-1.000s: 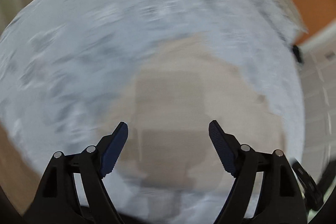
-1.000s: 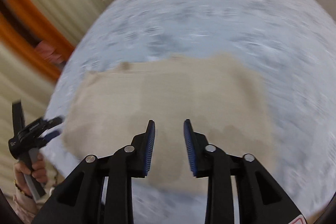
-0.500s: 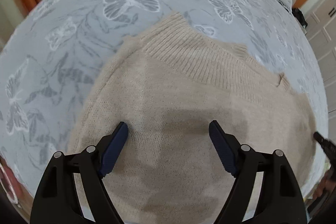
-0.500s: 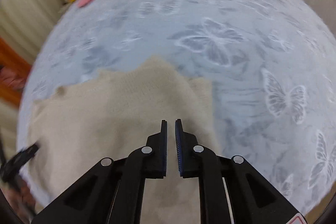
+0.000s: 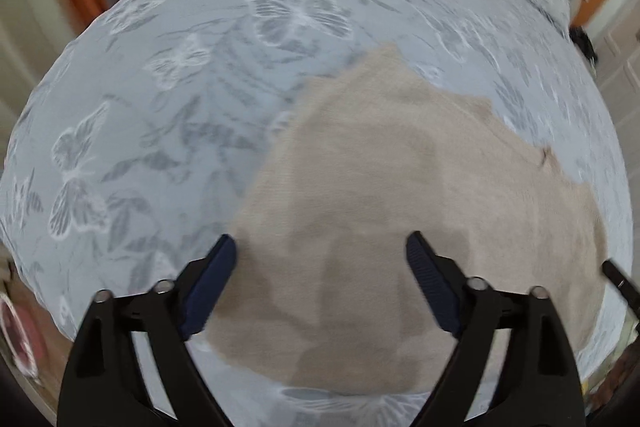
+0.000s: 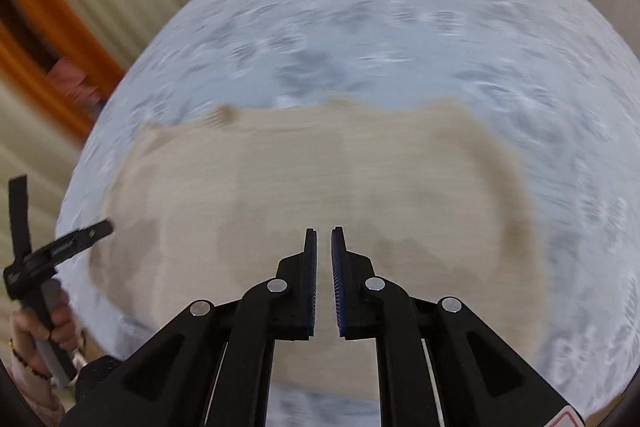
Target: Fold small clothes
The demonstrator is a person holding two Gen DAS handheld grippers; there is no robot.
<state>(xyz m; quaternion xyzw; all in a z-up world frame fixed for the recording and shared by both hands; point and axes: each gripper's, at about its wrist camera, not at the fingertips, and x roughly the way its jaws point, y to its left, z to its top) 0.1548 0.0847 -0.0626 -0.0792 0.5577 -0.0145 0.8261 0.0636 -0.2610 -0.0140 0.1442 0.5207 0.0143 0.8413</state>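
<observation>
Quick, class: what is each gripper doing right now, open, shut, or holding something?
Left gripper: open, empty, above the beige sweater.
Right gripper: nearly shut, a slit showing, gripping nothing.

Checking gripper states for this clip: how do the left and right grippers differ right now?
The left gripper has its jaws spread wide, while the right gripper has its jaws nearly closed, with only a narrow gap. The left sits over the beige sweater's left edge; the right sits over its middle. Both hover above the sweater, holding nothing, and both have blue finger pads.
</observation>
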